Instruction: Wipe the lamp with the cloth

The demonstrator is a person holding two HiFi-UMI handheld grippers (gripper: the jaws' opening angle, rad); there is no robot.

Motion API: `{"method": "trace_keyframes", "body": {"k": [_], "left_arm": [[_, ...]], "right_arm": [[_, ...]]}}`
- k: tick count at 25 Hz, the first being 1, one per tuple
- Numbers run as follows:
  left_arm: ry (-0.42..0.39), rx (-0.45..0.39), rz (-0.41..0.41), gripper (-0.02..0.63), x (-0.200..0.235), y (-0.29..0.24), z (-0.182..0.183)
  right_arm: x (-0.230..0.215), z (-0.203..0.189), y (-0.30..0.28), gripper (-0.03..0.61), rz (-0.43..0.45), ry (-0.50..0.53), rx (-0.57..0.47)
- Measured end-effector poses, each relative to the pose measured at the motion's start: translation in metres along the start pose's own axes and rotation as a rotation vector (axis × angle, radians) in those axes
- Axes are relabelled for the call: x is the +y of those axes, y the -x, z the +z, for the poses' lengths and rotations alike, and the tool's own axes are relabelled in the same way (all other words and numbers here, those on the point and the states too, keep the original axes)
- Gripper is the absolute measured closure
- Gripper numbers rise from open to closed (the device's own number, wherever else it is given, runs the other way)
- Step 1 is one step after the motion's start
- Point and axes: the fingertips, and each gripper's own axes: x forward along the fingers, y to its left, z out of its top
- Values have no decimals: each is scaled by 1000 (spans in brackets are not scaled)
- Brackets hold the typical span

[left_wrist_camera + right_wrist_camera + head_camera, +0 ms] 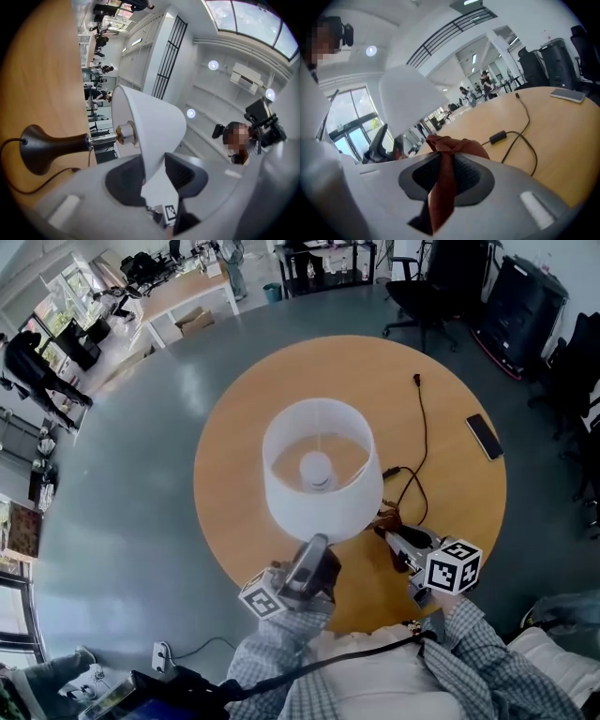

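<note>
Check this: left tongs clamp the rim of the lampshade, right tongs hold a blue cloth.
Not blue: the cloth in the right tongs is reddish-brown, as the right gripper view shows. The left tongs do clamp the rim of the lampshade.

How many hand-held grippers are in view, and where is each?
2. The left gripper grips the rim of the white drum lampshade; the right gripper, beside it over the round wooden table, pinches the rust-brown cloth. None seems hidden.
</note>
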Motion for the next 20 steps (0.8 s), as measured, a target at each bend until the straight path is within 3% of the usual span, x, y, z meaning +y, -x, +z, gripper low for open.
{"method": "trace_keyframes", "body": {"k": [5, 10, 14, 20], "left_arm": [[2, 5, 1, 491, 2, 1, -3], [3, 9, -4, 491, -1, 0, -2], [4, 11, 6, 491, 1, 1, -3], [0, 11, 7, 491, 2, -3, -11]], "right_arm": [[34, 106, 47, 505, 44, 20, -308], [111, 199, 66, 506, 188, 221, -496], [146, 223, 55, 506, 273, 285, -533], [102, 191, 25, 506, 186, 259, -416]]}}
